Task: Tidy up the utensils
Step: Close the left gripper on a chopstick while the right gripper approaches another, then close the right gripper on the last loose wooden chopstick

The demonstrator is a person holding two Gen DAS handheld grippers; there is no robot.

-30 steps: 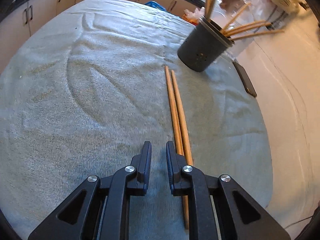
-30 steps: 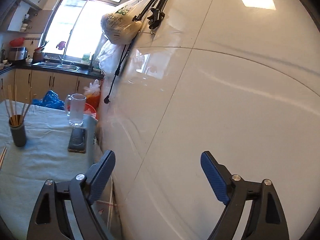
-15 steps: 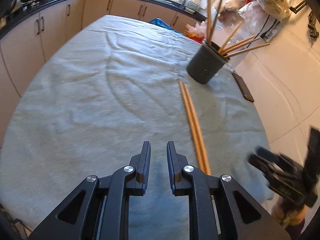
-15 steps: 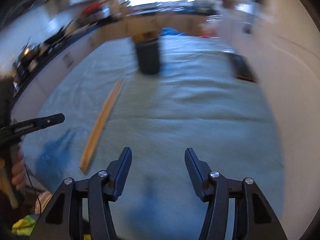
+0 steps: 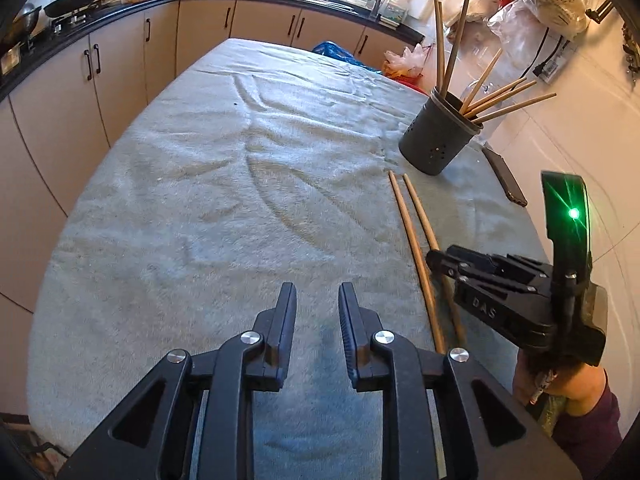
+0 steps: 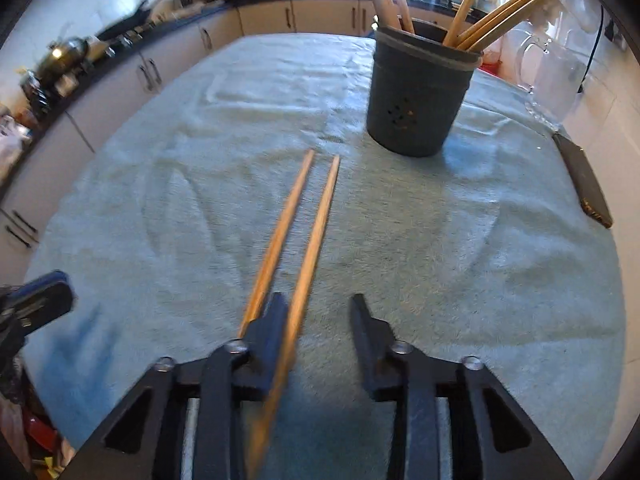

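Right tongs (image 6: 318, 322): spread, over the near ends of the chopsticks (image 6: 316, 216), nothing pinched
Left tongs (image 5: 317, 316): slightly parted, holding nothing
Chopsticks: flat on the table (image 5: 192, 208), short of the holder (image 6: 420, 96)
Risk: pinching one stick may roll the other away
Room: bare cloth leftward; wall close right
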